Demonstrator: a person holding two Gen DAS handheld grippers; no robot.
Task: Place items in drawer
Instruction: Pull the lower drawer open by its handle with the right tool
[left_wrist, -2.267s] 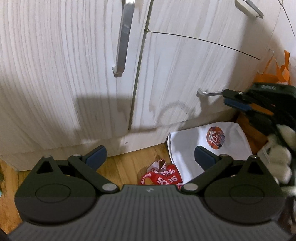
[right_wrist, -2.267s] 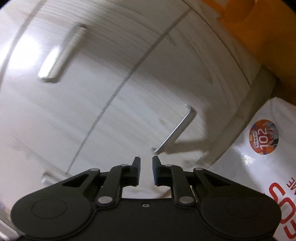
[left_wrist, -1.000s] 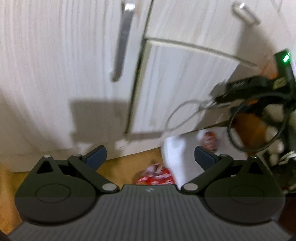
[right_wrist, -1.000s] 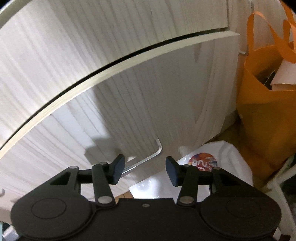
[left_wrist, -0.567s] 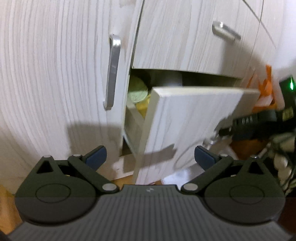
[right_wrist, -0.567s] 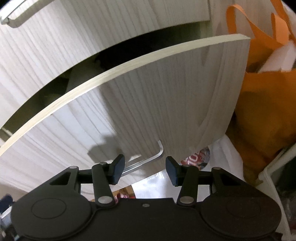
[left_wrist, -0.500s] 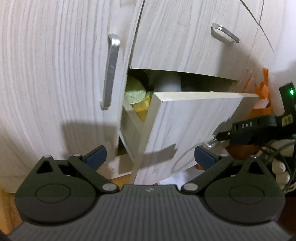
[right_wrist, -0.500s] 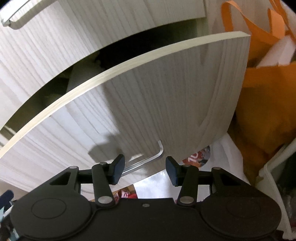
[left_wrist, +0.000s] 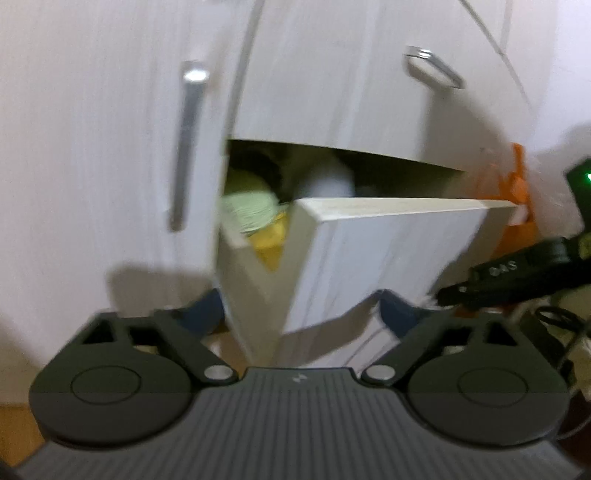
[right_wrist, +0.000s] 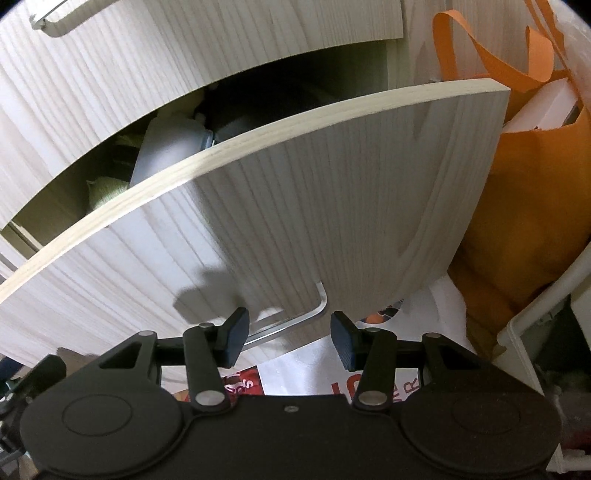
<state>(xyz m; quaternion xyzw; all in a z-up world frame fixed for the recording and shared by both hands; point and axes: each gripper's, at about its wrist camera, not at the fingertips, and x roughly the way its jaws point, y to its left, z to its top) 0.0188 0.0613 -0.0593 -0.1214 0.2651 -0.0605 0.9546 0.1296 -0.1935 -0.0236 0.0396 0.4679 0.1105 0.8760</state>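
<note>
— Where's the drawer (right_wrist: 295, 192) now?

— Pulled partway out of the cabinet (left_wrist: 92, 110), already holding a green bundle (left_wrist: 251, 210) and a white bottle (right_wrist: 166, 147).

— And the claws?

— The right gripper (right_wrist: 288, 338) is spread, its fingers straddling the handle (right_wrist: 295, 319) by the front's lower edge. The left gripper (left_wrist: 303, 314) is spread, empty.

— How will it handle?

— Stiff, probably heavy, sliding on runners; take the metal bar.
</note>
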